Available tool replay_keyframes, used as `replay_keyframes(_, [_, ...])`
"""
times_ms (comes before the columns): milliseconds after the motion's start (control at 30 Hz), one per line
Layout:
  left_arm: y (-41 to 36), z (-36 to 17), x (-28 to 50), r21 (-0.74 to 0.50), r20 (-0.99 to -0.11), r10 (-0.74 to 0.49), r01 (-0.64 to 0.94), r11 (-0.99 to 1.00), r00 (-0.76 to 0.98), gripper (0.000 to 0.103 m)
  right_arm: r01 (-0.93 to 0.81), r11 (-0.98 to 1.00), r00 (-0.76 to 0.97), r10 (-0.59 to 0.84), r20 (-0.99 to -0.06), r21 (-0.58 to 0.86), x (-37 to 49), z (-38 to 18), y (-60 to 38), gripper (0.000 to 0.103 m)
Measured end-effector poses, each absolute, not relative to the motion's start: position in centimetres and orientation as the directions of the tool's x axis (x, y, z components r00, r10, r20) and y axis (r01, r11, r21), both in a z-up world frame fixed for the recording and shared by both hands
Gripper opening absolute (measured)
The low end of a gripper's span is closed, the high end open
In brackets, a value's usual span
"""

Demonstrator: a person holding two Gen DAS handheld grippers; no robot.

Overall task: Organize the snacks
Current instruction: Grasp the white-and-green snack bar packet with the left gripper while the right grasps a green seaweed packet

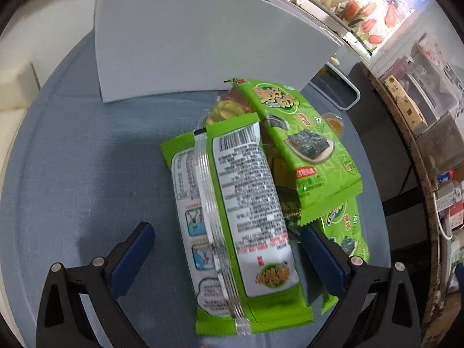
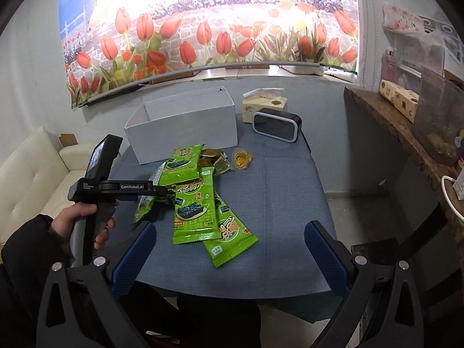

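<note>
Several green seaweed snack packets lie in a loose pile on the blue table. In the left wrist view one packet (image 1: 232,208) lies back side up between the fingers of my left gripper (image 1: 226,237), which is open around it; another (image 1: 301,136) leans on the pile behind. The white open box (image 1: 188,43) stands beyond. In the right wrist view my right gripper (image 2: 229,246) is open and empty, above the table's near edge, short of the pile (image 2: 197,200). The left gripper's body (image 2: 116,187) reaches into the pile from the left. Jelly cups (image 2: 242,158) lie beside the box (image 2: 185,124).
A tissue pack (image 2: 265,105) and a black clock (image 2: 277,124) stand at the table's far right. A wooden shelf (image 2: 406,145) with boxes runs along the right. A white sofa (image 2: 32,179) is at the left. The tulip mural covers the far wall.
</note>
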State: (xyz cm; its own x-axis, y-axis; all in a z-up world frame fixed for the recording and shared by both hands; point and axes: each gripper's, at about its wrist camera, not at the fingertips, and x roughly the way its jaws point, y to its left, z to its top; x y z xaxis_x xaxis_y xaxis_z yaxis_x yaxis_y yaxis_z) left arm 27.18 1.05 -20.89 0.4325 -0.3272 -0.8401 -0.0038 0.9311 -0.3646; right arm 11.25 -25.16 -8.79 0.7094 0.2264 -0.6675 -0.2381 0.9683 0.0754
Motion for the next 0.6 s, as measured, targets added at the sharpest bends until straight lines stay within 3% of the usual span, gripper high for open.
replay_keyframes(33, [0.9, -20.9, 27.3, -0.36, -0.838, -0.327, 0.007, 0.933, 0.437, 0.098, -0.241, 0.968, 0.706, 0.227, -0.671, 0.074, 11.6, -8.9, -24.9, 0.103])
replay_keyframes(100, [0.8, -20.8, 27.7, -0.335, -0.842, -0.302, 0.006, 0.942, 0.447, 0.081, -0.249, 0.966, 0.702, 0.232, -0.673, 0.073, 12.0, -9.1, -24.6, 0.103])
replay_keyframes(167, [1.0, -20.6, 28.0, -0.34, -0.838, -0.309, 0.012, 0.94, 0.45, 0.074, -0.255, 0.964, 0.699, 0.233, -0.676, 0.068, 12.4, -9.3, -24.1, 0.103])
replay_keyframes(600, [2.7, -16.3, 24.7, -0.329, -0.784, -0.316, 0.075, 0.941, 0.534, 0.068, -0.344, 0.939, 0.701, 0.267, -0.662, 0.014, 16.4, -9.5, -20.2, 0.103])
